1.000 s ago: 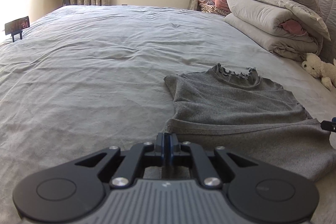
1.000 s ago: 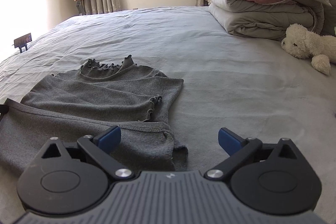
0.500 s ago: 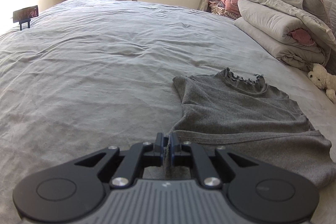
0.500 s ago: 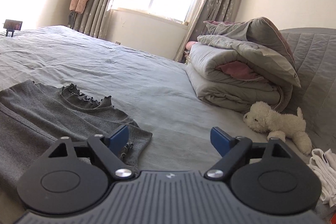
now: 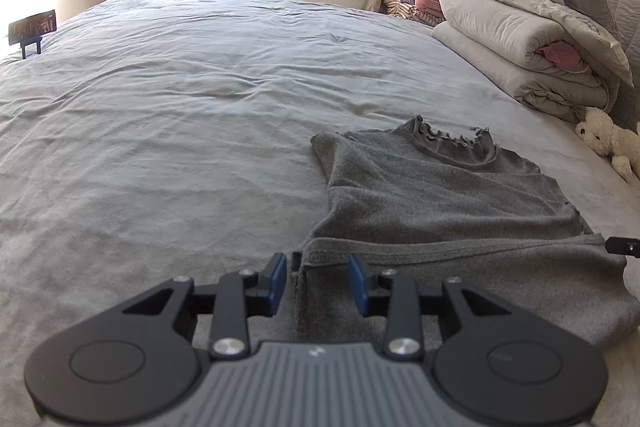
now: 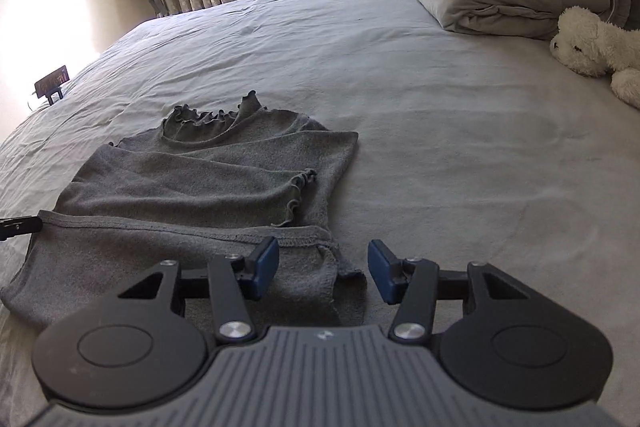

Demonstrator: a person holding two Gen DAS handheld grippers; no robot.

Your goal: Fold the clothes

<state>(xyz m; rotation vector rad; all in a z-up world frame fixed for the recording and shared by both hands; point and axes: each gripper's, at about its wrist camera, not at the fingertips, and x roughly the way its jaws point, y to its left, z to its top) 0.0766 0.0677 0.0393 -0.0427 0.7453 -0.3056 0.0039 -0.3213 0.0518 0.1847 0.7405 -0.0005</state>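
A grey top (image 5: pixel 440 195) lies partly folded on the bed (image 5: pixel 180 107), hem doubled toward the collar. The left tool (image 5: pixel 318 281) and right tool (image 6: pixel 322 269) hover open over its near corners. Snagging one could undo the fold.

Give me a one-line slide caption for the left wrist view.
Open left hand-held gripper straddling the hem corner of a partly folded gray top on a gray bed.
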